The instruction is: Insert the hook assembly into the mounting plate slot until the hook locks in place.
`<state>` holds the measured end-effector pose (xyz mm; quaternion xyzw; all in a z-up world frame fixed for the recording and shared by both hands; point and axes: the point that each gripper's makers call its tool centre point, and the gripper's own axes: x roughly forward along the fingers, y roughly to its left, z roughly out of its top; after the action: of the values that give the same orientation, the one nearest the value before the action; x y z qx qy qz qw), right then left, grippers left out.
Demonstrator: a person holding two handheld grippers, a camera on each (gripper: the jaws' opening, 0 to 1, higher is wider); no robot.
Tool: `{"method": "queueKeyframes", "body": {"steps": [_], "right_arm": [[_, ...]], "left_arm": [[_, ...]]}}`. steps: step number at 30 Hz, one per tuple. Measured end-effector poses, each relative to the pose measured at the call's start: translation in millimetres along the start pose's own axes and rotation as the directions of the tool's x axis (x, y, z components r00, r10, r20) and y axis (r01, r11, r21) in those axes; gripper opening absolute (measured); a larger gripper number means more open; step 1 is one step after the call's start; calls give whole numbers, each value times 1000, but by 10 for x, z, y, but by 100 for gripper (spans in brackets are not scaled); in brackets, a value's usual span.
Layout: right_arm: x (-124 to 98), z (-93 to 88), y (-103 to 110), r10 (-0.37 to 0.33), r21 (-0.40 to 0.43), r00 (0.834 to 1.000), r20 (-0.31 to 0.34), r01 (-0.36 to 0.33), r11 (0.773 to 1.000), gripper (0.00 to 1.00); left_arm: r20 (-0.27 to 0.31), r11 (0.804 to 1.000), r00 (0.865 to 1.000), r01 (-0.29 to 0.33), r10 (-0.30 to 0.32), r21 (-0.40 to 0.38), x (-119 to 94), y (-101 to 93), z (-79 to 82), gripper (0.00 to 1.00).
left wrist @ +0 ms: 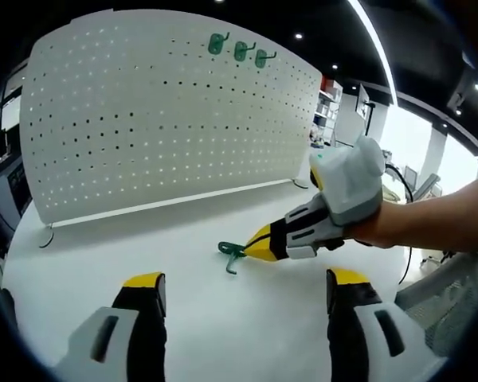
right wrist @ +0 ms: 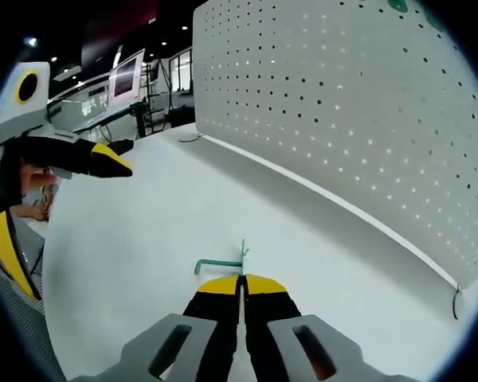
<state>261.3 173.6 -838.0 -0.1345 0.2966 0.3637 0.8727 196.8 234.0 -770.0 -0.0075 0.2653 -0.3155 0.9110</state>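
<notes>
A white pegboard (left wrist: 167, 119) stands upright at the back of a white table (left wrist: 103, 247). High on it hang three green hooks (left wrist: 239, 50). A loose green hook (left wrist: 231, 255) lies low over the table, and my right gripper (left wrist: 259, 245), coming in from the right, is shut on its shank. In the right gripper view the same hook (right wrist: 220, 264) sticks out left of my shut right gripper (right wrist: 240, 280), with the pegboard (right wrist: 366, 119) to the right. My left gripper (left wrist: 245, 280) is open and holds nothing; one of its fingers (right wrist: 92, 157) shows at the left.
A person's forearm (left wrist: 434, 219) holds the right gripper. Thin wire feet (left wrist: 46, 237) prop the pegboard at its ends. Behind the table are workstations with monitors (right wrist: 123, 76) and shelving (left wrist: 328, 103). The table edge (right wrist: 52, 263) curves close on the left.
</notes>
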Motion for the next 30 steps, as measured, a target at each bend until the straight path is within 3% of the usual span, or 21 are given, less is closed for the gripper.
{"method": "queueKeyframes", "body": {"steps": [12, 30], "right_arm": [[-57, 11, -24, 29, 108, 999, 14, -30, 994, 0], [-245, -55, -20, 100, 221, 995, -24, -92, 971, 0]], "left_arm": [[-2, 1000, 1000, 7, -7, 13, 5, -26, 0, 83], [-12, 998, 1000, 22, -21, 61, -7, -94, 5, 80]]}}
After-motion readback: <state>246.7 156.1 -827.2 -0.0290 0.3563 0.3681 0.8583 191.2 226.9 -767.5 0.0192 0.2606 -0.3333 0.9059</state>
